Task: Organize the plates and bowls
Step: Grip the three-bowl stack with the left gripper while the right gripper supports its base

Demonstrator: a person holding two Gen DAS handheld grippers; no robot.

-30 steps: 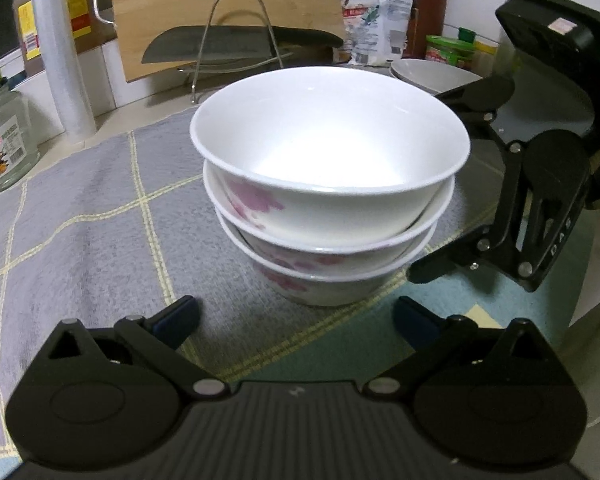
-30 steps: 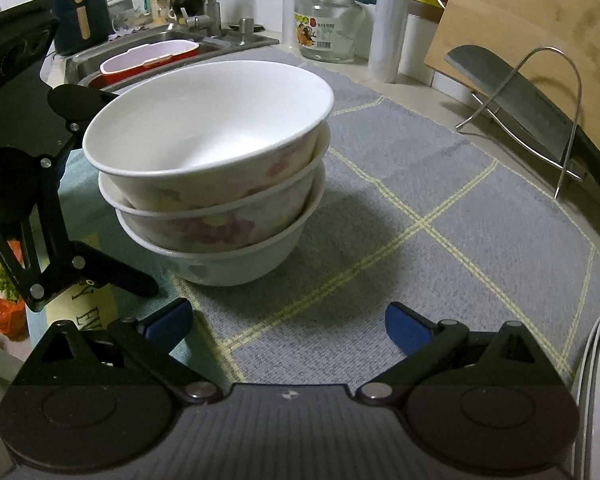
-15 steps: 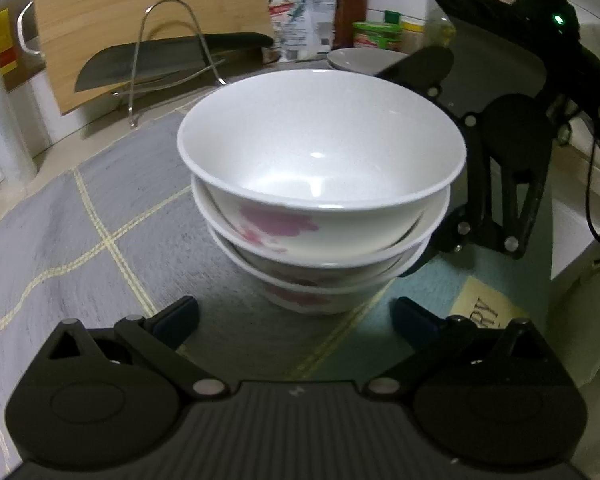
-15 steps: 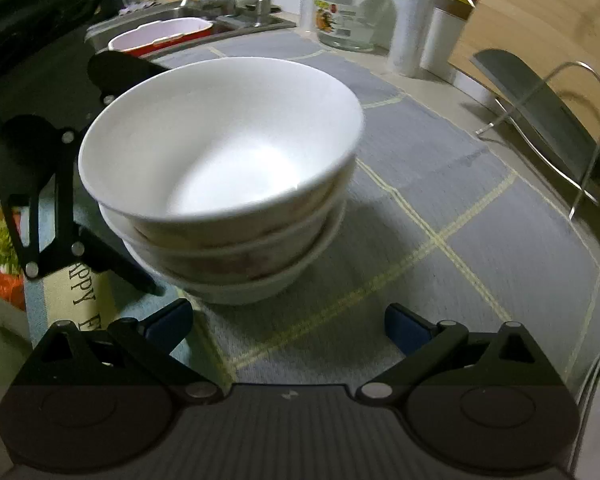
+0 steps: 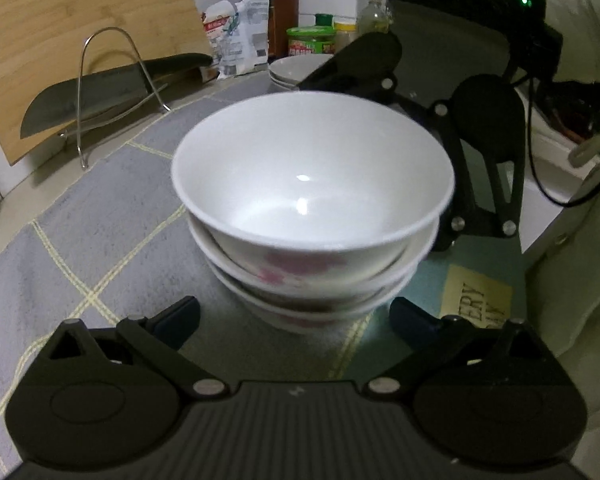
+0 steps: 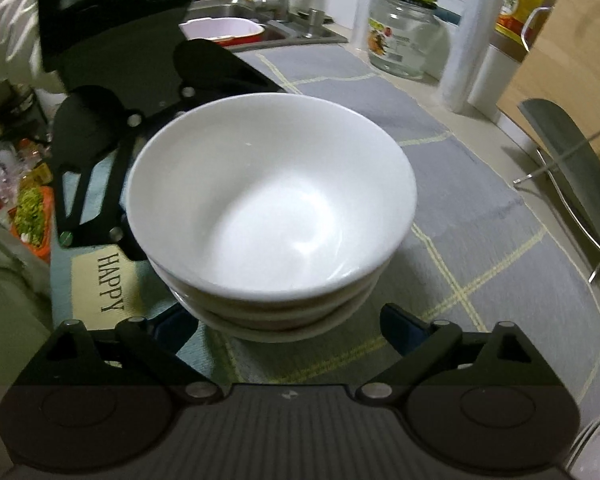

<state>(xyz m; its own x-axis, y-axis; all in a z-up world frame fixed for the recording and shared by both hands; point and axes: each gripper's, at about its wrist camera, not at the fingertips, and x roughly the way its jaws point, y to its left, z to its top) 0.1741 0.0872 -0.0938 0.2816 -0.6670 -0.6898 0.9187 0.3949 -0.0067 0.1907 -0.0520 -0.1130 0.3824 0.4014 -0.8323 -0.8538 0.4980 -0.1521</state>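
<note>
Though unclasped — bowl stack between spread jaws

— Location type: home kitchen counter.
— Evidence: stainless steel sink with faucet, bamboo cutting board behind steel cleaver on wire rack, lidded glass jar, condiment bottles, grey checked cloth mat, stacked white ceramic bowls.

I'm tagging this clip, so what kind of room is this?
Most likely a home kitchen counter: a sink with a tap, a cleaver by a wooden cutting board, and stacked bowls.
</note>
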